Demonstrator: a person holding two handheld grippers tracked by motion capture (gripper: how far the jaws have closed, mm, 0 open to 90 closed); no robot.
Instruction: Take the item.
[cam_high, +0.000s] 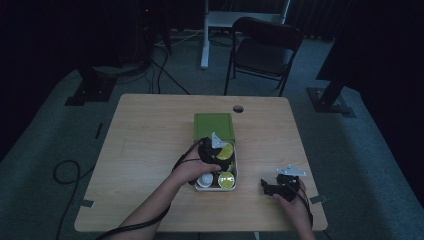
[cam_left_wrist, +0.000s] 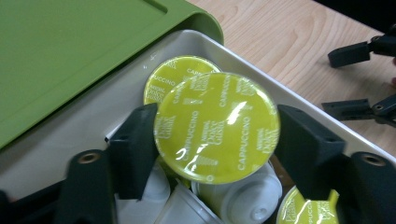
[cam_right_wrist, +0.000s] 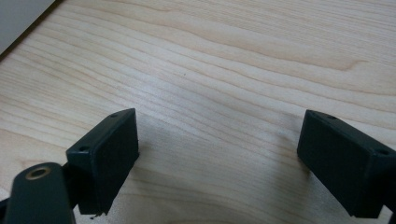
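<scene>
Left gripper (cam_left_wrist: 217, 135): clenching a round coffee capsule (cam_left_wrist: 217, 127), matte black blocky pads pressing on either side of its rim. Sitting over the white tray (cam_high: 236, 172) in the high view, gripper (cam_high: 216, 151) held in the left hand (cam_high: 192, 169), grey three-cornered plate on top, cable trailing back along the forearm.

Coffee capsule: displaying a flat, glossy lime-green foil lid printed with repeating white "CAPPUCCINO" lettering, catching the light in crinkled streaks. Hanging in the grip just above the other capsules, inside the tray's outline.

Other capsules: lying beneath and around the held one. Second green-lidded capsule (cam_left_wrist: 175, 74) resting directly behind it, partly covered. Third green lid (cam_left_wrist: 306, 210) peeking at the lower right edge. White plastic capsule bodies (cam_left_wrist: 243, 200), smooth and rounded, lying tipped on their sides below.

Tray: showing a smooth white rim with rounded corners (cam_left_wrist: 261, 65), sitting on the table. Green lid (cam_left_wrist: 79, 56), flat, matte, rounded at the corner, covering the tray's far part.

Right gripper (cam_right_wrist: 219, 158): released, black rectangular pads standing wide apart with nothing between them, hovering close above bare wood. Resting well apart from the tray at the near right of the table in the high view (cam_high: 272, 187).

Table (cam_high: 150, 145): presenting pale wood-grain laminate with wavy figure and rounded corners.
</scene>
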